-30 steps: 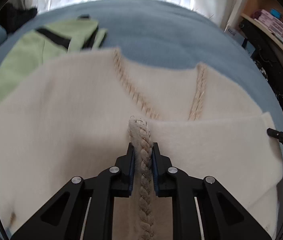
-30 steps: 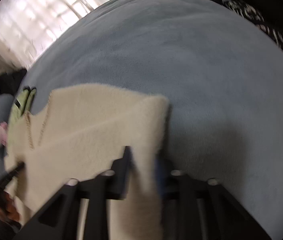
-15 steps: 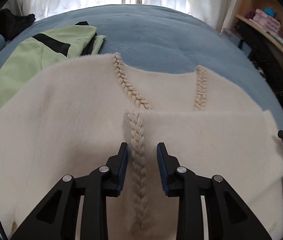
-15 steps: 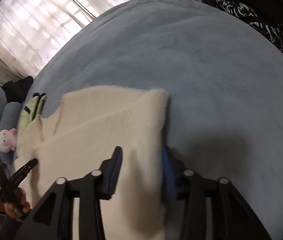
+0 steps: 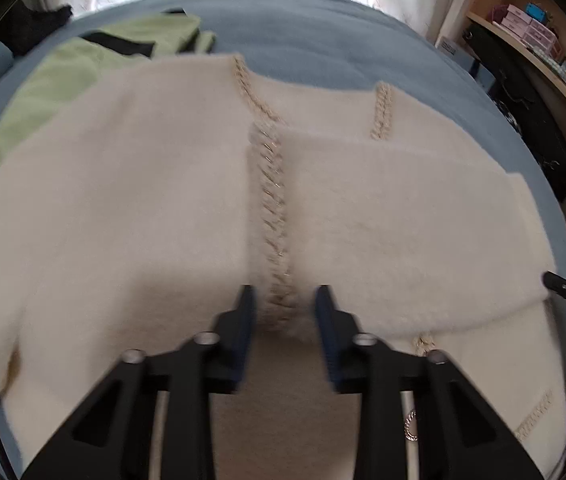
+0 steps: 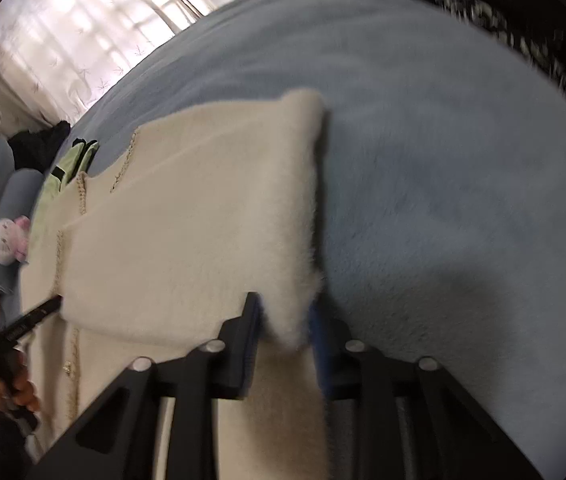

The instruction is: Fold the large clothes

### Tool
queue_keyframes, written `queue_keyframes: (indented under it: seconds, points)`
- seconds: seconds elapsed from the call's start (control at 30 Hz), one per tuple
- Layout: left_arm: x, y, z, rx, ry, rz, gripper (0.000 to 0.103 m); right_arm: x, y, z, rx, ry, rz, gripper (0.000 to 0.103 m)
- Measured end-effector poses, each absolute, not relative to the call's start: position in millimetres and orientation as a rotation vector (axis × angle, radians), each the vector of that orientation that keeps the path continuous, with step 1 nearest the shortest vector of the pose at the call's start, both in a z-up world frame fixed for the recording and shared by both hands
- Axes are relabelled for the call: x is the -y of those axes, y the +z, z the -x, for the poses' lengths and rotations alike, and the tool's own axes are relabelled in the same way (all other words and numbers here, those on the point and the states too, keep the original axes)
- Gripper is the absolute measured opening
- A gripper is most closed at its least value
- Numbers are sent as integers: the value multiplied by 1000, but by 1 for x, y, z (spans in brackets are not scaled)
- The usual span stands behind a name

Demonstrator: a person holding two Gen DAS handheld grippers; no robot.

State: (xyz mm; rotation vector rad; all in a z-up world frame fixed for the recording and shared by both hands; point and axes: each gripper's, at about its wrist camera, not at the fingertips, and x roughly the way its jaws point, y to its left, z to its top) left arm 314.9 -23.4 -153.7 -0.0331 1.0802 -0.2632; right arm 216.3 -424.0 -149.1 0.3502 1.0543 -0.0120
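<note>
A fluffy cream cardigan (image 5: 403,220) with braided trim (image 5: 271,200) lies spread on the blue bed, its lower part folded up over the chest. My left gripper (image 5: 285,304) hovers at the fold's near edge. Its jaws are closing, with the trim between them but no pad pressing on it. In the right wrist view the cardigan (image 6: 203,220) ends at a folded corner. That corner sits between the closing jaws of my right gripper (image 6: 283,316), with no clear pinch. Each view also shows the other gripper's tip at its edge.
The blue blanket (image 6: 443,160) stretches bare to the right of the cardigan. A light green garment (image 5: 75,76) lies at the far left beside dark clothes (image 5: 31,24). A plush toy (image 6: 7,240) sits by pillows. Shelves (image 5: 543,52) stand at the right.
Both grippers let go of the cardigan's edge, which now lies flat on the fold. Both have drawn back toward me, and their jaws have narrowed again since half a second ago.
</note>
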Motion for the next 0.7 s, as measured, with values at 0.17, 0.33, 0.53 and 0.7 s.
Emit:
queue_keyframes:
  seconds: [0.17, 0.33, 0.53, 0.7]
  points:
    - [22, -164, -306, -1051, -240, 40, 23, 423, -161, -219, -1080, -86, -319, 34]
    - [18, -147, -293, -1065, -230, 38, 23, 420, -139, -205, -1075, -139, -304, 39]
    - [25, -125, -280, -1027, -223, 40, 23, 379, -109, -194, -987, -168, -166, 39]
    - [57, -126, -283, -1018, -269, 37, 23, 317, -107, -213, -927, 21, -84, 39]
